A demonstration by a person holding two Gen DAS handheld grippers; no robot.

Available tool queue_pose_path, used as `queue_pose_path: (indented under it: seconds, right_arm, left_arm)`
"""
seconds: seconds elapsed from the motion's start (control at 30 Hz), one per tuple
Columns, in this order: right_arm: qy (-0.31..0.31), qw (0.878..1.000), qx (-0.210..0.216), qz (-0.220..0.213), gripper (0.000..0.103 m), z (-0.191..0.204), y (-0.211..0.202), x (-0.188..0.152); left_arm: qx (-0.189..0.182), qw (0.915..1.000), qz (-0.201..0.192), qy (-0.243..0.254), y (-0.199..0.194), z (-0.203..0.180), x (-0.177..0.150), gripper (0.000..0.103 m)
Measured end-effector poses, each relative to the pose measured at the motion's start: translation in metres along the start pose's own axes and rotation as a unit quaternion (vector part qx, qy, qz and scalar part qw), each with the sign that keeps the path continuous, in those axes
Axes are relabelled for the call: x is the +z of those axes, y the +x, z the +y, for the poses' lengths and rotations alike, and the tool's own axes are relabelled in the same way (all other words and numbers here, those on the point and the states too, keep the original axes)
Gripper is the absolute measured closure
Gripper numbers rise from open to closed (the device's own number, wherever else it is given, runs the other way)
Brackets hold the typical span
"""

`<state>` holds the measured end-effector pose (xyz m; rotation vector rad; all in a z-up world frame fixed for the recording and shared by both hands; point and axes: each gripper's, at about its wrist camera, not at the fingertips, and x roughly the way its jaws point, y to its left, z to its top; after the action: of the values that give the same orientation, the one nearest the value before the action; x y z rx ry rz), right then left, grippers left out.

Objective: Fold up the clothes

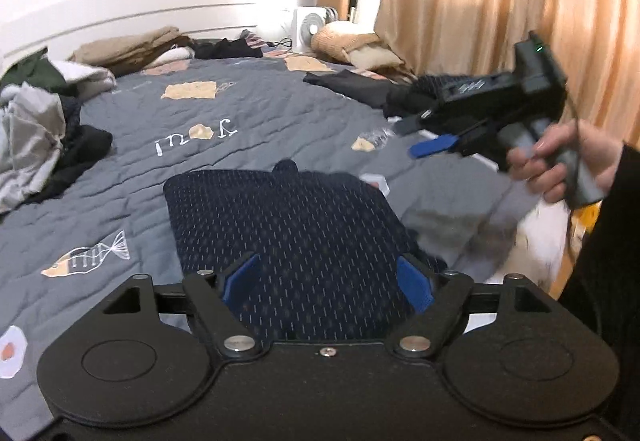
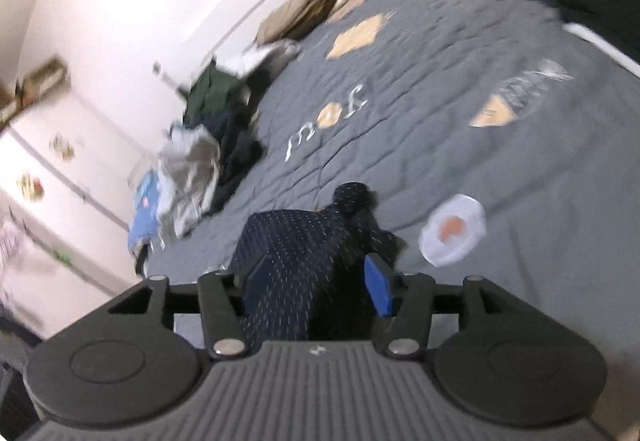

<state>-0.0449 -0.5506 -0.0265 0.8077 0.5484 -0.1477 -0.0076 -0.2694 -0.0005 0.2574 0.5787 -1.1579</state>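
Observation:
A navy garment with a fine dashed pattern [image 1: 280,225] lies folded into a flat rectangle on the grey quilt [image 1: 240,113]. My left gripper [image 1: 326,283] is open over its near edge, one blue finger on each side, nothing pinched. A hand holds my right gripper [image 1: 408,140] in the air to the right of the garment, clear of it, its fingers apart and empty. In the blurred, tilted right wrist view the right gripper [image 2: 316,285] frames the navy garment [image 2: 304,249] lying on the quilt [image 2: 440,81] below.
A heap of unfolded grey, white and dark clothes [image 1: 36,121] sits at the bed's left edge. Folded beige items [image 1: 128,49] lie by the headboard. Dark garments [image 1: 352,81] lie at the far right, near a white fan [image 1: 310,29] and orange curtains [image 1: 500,1].

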Motion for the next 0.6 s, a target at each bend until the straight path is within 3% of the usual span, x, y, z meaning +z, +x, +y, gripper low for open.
queue_pose_path:
  seconds: [0.13,0.27,0.37,0.5,0.6]
  right_arm:
    - [-0.045,0.998,-0.009,0.032,0.05,-0.001,0.056,0.021]
    - [-0.015,0.999,-0.003,0.042,0.05,-0.02,0.086,0.033]
    - [-0.019,0.998,0.022,0.054,0.05,-0.017,0.098,0.036]
    - [-0.074,0.994,0.011,0.083,0.05,-0.003,0.111,0.033]
    - [-0.071,0.993,0.006,0.09,0.05,-0.003,0.118,0.029]
  left_arm:
    - [-0.001,0.9988,-0.018,-0.045,0.023,0.025,0.013,0.029]
    - [0.0,0.9973,-0.026,-0.068,0.037,0.052,0.021,0.028]
    - [-0.009,0.994,-0.021,-0.107,0.046,0.078,0.013,0.026]
    - [-0.01,0.9887,-0.013,-0.149,0.055,0.106,0.005,0.026]
    - [-0.006,0.9861,-0.018,-0.165,0.055,0.116,0.006,0.026]
